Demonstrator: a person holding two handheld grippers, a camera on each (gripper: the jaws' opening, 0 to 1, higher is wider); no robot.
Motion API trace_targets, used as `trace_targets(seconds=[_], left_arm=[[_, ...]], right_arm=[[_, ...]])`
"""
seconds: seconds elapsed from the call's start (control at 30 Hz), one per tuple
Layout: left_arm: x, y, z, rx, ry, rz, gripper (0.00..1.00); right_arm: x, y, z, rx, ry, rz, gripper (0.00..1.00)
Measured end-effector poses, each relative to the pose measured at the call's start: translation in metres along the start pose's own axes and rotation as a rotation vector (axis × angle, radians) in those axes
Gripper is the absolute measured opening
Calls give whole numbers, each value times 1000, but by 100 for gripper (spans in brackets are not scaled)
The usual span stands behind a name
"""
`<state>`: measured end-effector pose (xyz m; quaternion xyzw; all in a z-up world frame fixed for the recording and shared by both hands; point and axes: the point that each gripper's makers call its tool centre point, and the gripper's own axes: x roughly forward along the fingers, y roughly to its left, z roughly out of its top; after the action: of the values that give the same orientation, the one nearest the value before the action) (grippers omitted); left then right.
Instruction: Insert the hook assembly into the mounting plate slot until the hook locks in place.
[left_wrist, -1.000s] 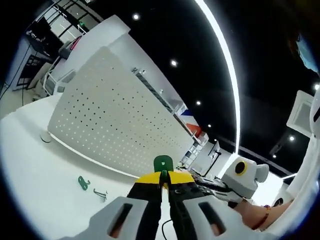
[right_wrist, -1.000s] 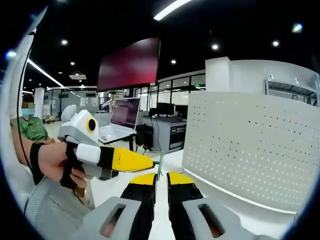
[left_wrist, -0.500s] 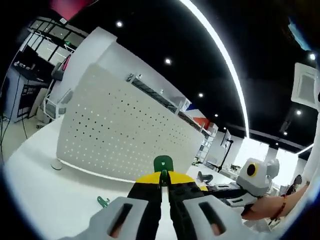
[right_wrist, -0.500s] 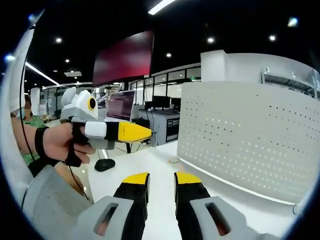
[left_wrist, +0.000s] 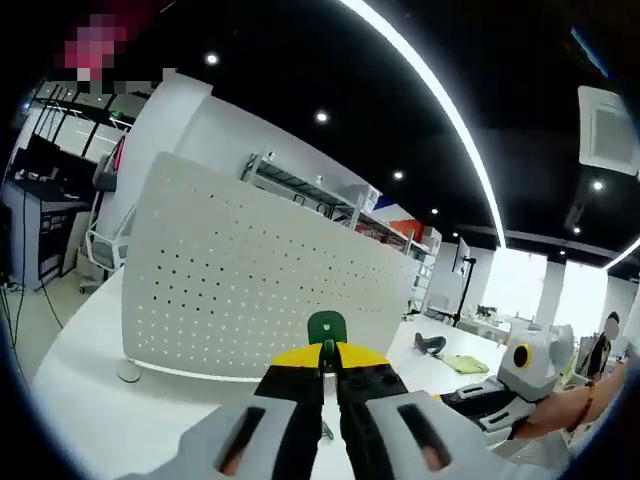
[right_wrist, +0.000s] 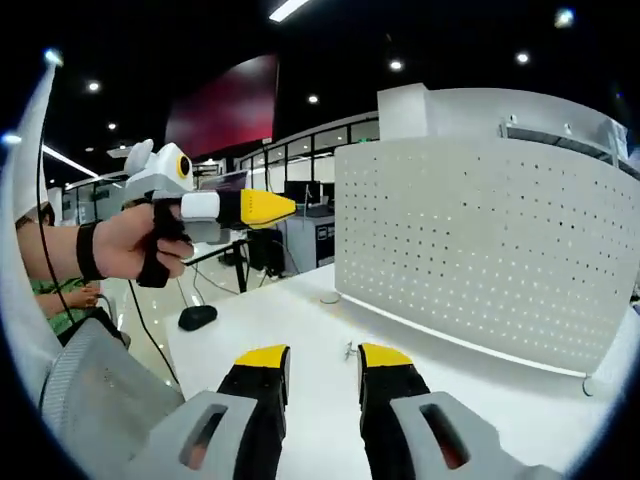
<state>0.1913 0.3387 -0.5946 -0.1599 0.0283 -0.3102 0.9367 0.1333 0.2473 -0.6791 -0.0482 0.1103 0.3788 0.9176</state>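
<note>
In the left gripper view, the left gripper (left_wrist: 327, 357) has its yellow-tipped jaws pressed together on the green hook assembly (left_wrist: 326, 327), whose rounded green head stands up just past the tips, toward 12 o'clock. A thin metal stem runs down between the jaws. The rest of the part is hidden there, so its full shape cannot be told.

Beyond the hook assembly stands the white perforated mounting plate (left_wrist: 250, 290), upright on the white table (left_wrist: 120, 420) and filling the view from 9 o'clock across to about 2 o'clock. Its bottom edge meets the table in a bright line, and a small round foot (left_wrist: 128, 372) sits at its near corner at 8 o'clock. Bare tabletop lies between the jaws and that edge. At 4 o'clock the right gripper is seen in a hand (left_wrist: 560, 410), well apart from the plate.

In the right gripper view, the right gripper (right_wrist: 322, 362) holds nothing; its jaws stand apart with bare table showing between them. A small metal piece (right_wrist: 349, 351) lies on the table in the gap near the tips, possibly a spare hook. The mounting plate occupies 1 to 3 o'clock, its lower edge running toward 4 o'clock. At 10 o'clock the left gripper is raised in the person's hand (right_wrist: 125, 245), clear of the plate, with open room below. A dark computer mouse (right_wrist: 197, 317) lies near the table's far edge at 9 o'clock.
</note>
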Motion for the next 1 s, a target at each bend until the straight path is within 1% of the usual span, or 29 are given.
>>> trace_targets(seconds=[0.07, 0.13, 0.17, 0.23, 0.27, 0.4, 0.53, 0.57, 0.6, 0.67, 0.73, 0.8, 0.9, 0.97, 1.0], left_arm=[[4, 2, 5, 14, -6, -1, 3], [7, 6, 11, 28, -15, 12, 3], [9, 8, 13, 36, -20, 18, 3], [12, 12, 17, 55, -26, 33, 3], [13, 13, 18, 71, -27, 38, 3], [17, 16, 24, 96, -31, 48, 3], [19, 23, 32, 111, -52, 86, 3], [20, 24, 35, 133, -61, 100, 3], [20, 24, 37, 149, -64, 103, 3], [21, 25, 40, 181, -62, 110, 3], [23, 25, 42, 199, -62, 118, 3], [25, 28, 44, 219, -55, 131, 3], [27, 30, 47, 229, -54, 140, 3], [29, 33, 49, 244, -42, 160, 3], [30, 33, 51, 268, -48, 169, 3]], right_arm=[[-2, -1, 1, 4, -9, -3, 30], [-3, -3, -1, 3, 3, -10, 33], [-5, -4, -1, 4, -3, -11, 34], [-7, -4, 4, 22, -40, -5, 35], [-7, -4, 4, 24, -47, -7, 36], [-8, -6, 3, 19, -36, -15, 36], [-10, -8, 3, 27, -38, -20, 36], [-11, -8, 4, 31, -47, -19, 36], [-13, -8, 10, 26, -78, -24, 36], [-14, -7, 12, 28, -91, -21, 36], [-14, -6, 12, 36, -91, -14, 36], [-15, -7, 11, 28, -89, -19, 36], [-17, -7, 12, 36, -94, -22, 36], [-17, -6, 11, 34, -93, -23, 36], [-18, -7, 10, 33, -91, -27, 36]])
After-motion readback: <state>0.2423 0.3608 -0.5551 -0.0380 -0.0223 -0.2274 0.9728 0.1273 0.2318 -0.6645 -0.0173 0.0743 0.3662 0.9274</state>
